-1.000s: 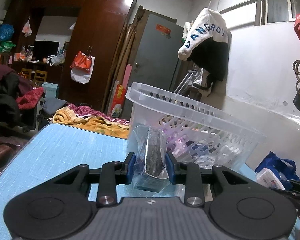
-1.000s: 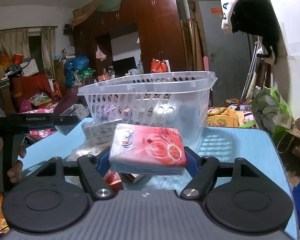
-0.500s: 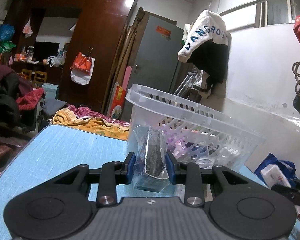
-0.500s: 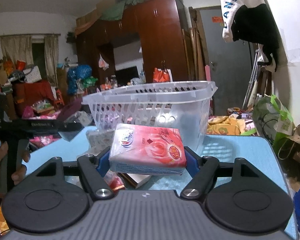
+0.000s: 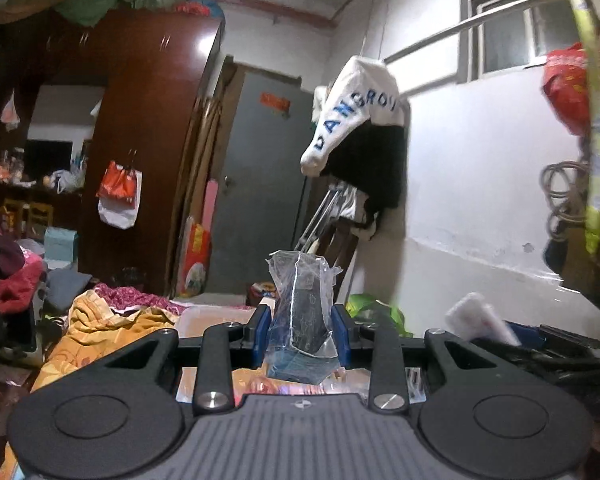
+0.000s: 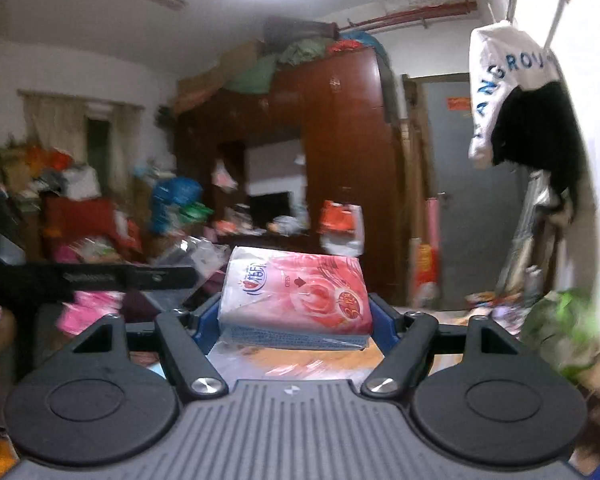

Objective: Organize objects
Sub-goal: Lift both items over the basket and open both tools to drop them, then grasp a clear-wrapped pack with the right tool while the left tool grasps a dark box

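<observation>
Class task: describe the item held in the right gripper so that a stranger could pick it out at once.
Start at the dark wooden wardrobe. In front of it the right gripper clamps a soft tissue pack. Its pink rose wrapper sets it apart from the clear-wrapped dark item in the left gripper.

- In my left gripper point(image 5: 300, 334), with its black arms and blue pads, I see a clear plastic packet point(image 5: 302, 316) with a dark item inside.
- In my right gripper point(image 6: 294, 316), the tissue pack point(image 6: 296, 300) is white at one end, then pink and red with a rose pattern.
- The wardrobe point(image 5: 140, 128) is glossy reddish brown.
- The hanging garment point(image 5: 360, 120) is white and black with blue letters.
</observation>
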The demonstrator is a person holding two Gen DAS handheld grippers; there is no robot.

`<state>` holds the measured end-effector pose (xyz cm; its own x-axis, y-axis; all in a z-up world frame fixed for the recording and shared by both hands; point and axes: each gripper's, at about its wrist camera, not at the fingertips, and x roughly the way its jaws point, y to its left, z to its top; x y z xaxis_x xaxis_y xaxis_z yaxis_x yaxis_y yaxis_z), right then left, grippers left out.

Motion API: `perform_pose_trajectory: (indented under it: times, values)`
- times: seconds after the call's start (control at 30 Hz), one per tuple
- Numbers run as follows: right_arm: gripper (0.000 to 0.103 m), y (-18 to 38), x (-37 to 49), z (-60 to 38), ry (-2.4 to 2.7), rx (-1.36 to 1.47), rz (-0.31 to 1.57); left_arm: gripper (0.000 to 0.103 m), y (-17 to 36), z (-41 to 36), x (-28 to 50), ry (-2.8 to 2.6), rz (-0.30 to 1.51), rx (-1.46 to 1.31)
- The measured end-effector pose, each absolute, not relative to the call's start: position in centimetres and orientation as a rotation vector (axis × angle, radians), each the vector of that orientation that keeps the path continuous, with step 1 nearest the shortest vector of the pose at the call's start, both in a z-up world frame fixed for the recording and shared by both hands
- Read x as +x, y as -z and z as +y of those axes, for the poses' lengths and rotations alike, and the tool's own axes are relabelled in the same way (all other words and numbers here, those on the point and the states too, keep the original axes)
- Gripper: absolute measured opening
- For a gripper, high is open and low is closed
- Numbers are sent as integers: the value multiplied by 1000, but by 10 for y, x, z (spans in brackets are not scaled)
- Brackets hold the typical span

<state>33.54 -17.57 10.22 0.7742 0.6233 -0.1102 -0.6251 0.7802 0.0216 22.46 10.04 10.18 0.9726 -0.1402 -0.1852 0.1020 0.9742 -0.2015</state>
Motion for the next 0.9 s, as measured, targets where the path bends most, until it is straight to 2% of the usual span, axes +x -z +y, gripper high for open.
perform_pose_trajectory:
  times: [0.03,0.07,0.1,0.13,0.17,0.33,0.4,0.67,0.77,0.83,0.9]
  values:
    - [76,-105,348,-169,-650,-46,134,38,-103,98,236,109,230,-182]
    - [77,-106,360,-162,-632,-77,153,46,-102,98,247,107,241,-190]
    - [80,-104,372,-154,-613,-103,162,57,-98,99,258,119,254,-191]
    - [92,-101,378,-150,-599,-121,171,82,-94,99,266,121,288,-198]
    - [98,-98,384,-145,-584,-144,199,86,-89,100,271,114,326,-213]
    - [103,-78,351,-165,-604,-110,216,87,-68,97,217,157,259,-164]
    - [103,-63,328,-182,-659,-39,250,94,-54,97,194,171,242,-158]
    - [103,9,301,-170,-821,-30,414,94,9,93,207,182,421,-198]
    - [96,17,308,-163,-854,-20,439,94,17,95,214,163,455,-204]
    - [76,20,312,-160,-868,-13,464,92,22,92,217,148,474,-197]
    - [68,24,307,-159,-884,-6,473,89,25,87,216,128,473,-178]
